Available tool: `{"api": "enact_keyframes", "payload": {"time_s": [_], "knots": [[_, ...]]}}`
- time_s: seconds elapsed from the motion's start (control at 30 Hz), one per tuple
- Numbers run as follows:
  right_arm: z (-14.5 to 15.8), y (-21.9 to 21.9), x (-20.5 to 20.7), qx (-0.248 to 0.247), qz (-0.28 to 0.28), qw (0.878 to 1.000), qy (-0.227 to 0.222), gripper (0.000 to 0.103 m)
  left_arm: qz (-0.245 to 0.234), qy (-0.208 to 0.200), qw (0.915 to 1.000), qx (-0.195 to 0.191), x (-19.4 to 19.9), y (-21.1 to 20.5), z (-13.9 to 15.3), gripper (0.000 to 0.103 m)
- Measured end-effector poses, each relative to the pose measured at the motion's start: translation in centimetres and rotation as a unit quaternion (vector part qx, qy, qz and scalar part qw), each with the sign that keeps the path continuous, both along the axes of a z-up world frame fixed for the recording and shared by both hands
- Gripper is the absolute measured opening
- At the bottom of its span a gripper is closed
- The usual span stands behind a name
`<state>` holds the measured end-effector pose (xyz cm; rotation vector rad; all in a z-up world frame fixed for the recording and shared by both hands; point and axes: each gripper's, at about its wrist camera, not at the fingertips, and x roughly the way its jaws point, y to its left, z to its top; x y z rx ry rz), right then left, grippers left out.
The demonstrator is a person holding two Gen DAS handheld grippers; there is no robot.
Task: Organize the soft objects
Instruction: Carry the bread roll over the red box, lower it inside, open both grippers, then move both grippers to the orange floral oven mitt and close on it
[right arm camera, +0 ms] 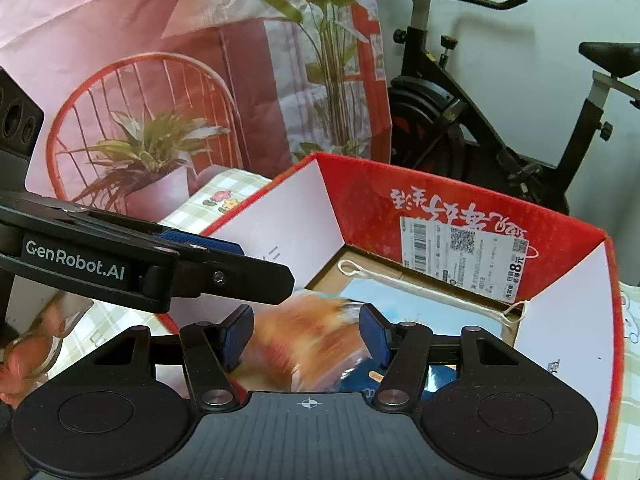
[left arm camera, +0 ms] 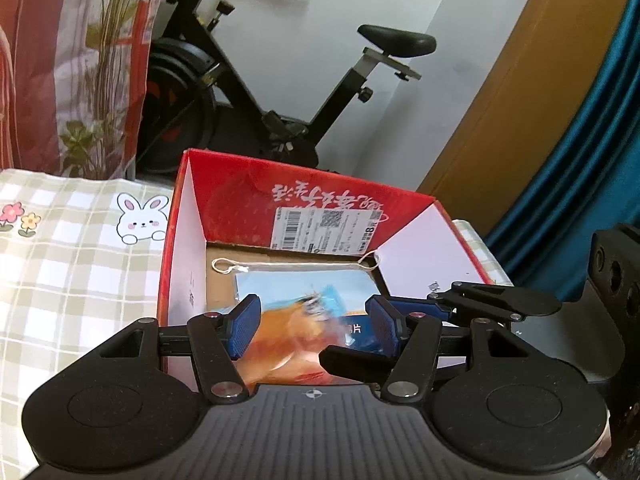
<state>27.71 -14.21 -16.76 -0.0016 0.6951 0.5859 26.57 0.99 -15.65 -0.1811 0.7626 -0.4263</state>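
Left gripper [left arm camera: 314, 322]: blue pads spread wide over the near end of the box; an orange packet sits in the gap between them, and I cannot tell whether either pad touches it. Seen from the right wrist camera, it comes in from the left as a black arm marked GenRobot.AI [right arm camera: 160, 268].
Right gripper [right arm camera: 308, 332]: pads also wide apart, with the same blurred packet between them; contact cannot be made out. Its black fingertip crosses low in front of the left gripper's right pad in the left wrist view.
Orange packet [left arm camera: 288, 344]: soft, orange and glossy, blurred in both views, at the near end of the box opening, over the items inside.
Blue pack [right arm camera: 404, 380]: dark blue with white lettering, just right of the orange packet, partly hidden by the fingers.
Light blue bag [left arm camera: 304, 284]: flat on the box floor, farther in, with a white cord [left arm camera: 228, 268] looped along its far edge.
Box [left arm camera: 240, 188]: red outside, flaps standing up, white side flaps, shipping label [left arm camera: 324, 228] on the far flap.
Cloth [left arm camera: 60, 248]: green and white check with a rabbit print, under and left of the box.
Backdrop [right arm camera: 160, 100]: pink printed sheet showing a red chair and plants, behind the cloth.
Exercise bike [left arm camera: 288, 80]: black, against the white wall behind the box.
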Motion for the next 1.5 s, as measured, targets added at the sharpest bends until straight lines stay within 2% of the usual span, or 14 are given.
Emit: {"api": "enact_keyframes", "payload": {"time_s": [0.33,0.67,0.83,1.17,1.5], "knots": [[2.2,-0.4,-3.6,-0.012,-0.010,1.000,-0.023,0.055,0.010,-0.026,0.9995,0.016,-3.2,0.6,1.5,0.062],[3.3,-1.5,-9.4,-0.001,-0.027,0.999,-0.046,0.055,0.007,-0.039,0.9988,0.029,-8.3,1.6,1.5,0.062],[2.1,-2.2,-12.3,0.008,-0.050,0.998,-0.038,0.055,-0.001,-0.035,0.9987,0.036,-10.7,1.5,0.4,0.062],[-2.1,-3.0,-17.0,0.012,-0.095,0.995,-0.004,0.055,-0.006,-0.022,0.9989,0.042,-13.5,1.3,-3.0,0.062],[-5.0,-4.5,-18.9,0.035,-0.135,0.989,0.041,0.061,-0.006,0.012,0.9995,0.029,-14.5,1.5,-6.0,0.060]]}}
